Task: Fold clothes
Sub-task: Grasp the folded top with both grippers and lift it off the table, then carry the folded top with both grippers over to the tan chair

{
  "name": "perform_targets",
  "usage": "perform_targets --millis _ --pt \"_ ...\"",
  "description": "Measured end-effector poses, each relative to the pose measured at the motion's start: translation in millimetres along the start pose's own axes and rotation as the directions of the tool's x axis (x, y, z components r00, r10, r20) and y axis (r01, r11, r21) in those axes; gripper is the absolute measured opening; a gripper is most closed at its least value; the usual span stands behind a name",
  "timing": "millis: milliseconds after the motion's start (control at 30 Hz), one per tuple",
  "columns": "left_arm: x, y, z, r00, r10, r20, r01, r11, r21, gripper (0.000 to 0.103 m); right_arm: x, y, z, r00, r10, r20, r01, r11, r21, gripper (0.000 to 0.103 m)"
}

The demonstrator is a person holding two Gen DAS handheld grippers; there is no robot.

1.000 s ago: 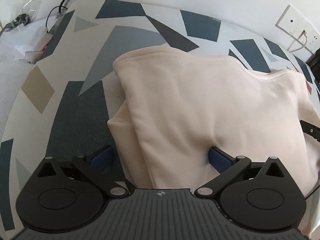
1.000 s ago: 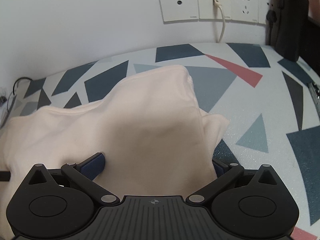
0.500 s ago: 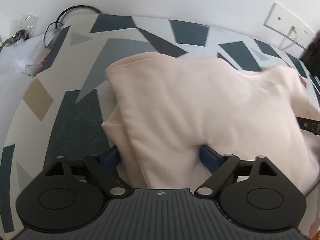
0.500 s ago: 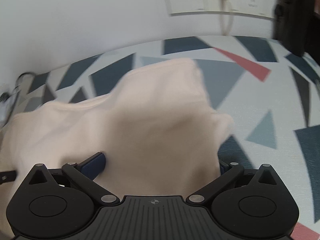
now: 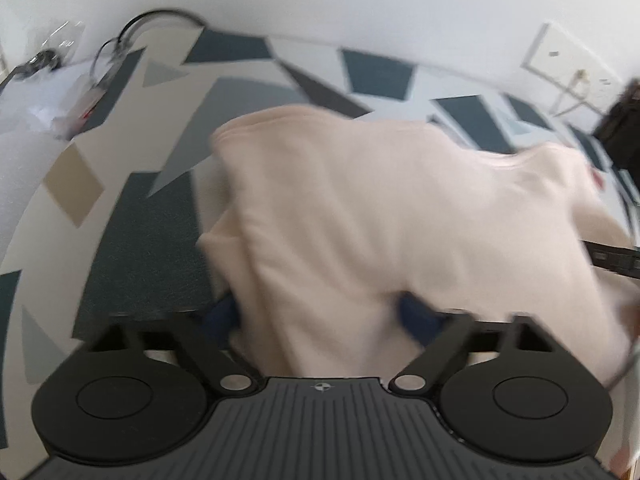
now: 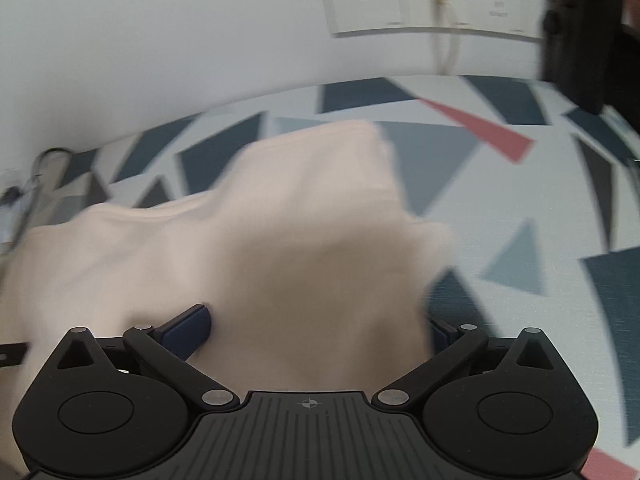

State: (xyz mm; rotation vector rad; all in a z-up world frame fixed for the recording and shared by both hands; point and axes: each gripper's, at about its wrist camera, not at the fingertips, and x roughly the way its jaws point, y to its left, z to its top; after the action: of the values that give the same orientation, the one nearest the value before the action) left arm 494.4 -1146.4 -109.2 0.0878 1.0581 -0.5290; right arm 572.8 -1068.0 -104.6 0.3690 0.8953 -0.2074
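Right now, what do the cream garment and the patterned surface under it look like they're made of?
Cream garment: soft, thick knit, probably fleece or sweatshirt cotton; matte, with rounded folds and a stitched hem. Patterned surface: likely a printed mat or cloth; matte, faintly speckled, flat geometric shapes. Blur leaves both uncertain.

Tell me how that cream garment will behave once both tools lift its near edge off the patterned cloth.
The cream garment lies in soft humps and folded layers, so it will likely sag and drape, not hold shape. It looks thick and fleecy, so probably not slippery. With the left tool and right tool straddling bunched fabric, lower layers may slip free.
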Motion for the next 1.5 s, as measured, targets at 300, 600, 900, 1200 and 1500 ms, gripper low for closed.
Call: perform_targets --millis 300,600,900,1200,1500 --pt "-23.5 -8.6 -22.3 0.999 -0.010 0.052 0.013 0.998 -0.055 0.019 -20.2 8.1 -6.4 0.994 0.103 0.027 -0.102 0.994 -0.025 0.037" --pt "-111.9 -25.8 -82.4 0.980 0.094 0.177 -0.080 0.993 -0.087 0.017 -94.5 17.9 -43.8 0.956 0.253 0.145 -0.239 0.965 -0.109 0.031" --pt "-212.7 -40.3 -149.8 0.921 0.232 0.311 -0.148 0.951 -0.270 0.017 -176.8 35.3 -53.5 0.887 0.412 0.209 -0.348 0.893 -0.286 0.031" --pt "-295.7 -4.7 -233.1 0.871 0.406 0.277 -0.241 0.844 -0.480 0.017 -215.3 109.8 -90.7 0.840 0.536 0.081 -0.463 0.786 -0.410 0.031" --pt "-388.5 77.3 -334.8 0.770 0.593 0.236 -0.314 0.673 -0.669 0.017 -255.1 260.6 -147.1 0.731 0.679 -0.066 -0.598 0.592 -0.541 0.031"
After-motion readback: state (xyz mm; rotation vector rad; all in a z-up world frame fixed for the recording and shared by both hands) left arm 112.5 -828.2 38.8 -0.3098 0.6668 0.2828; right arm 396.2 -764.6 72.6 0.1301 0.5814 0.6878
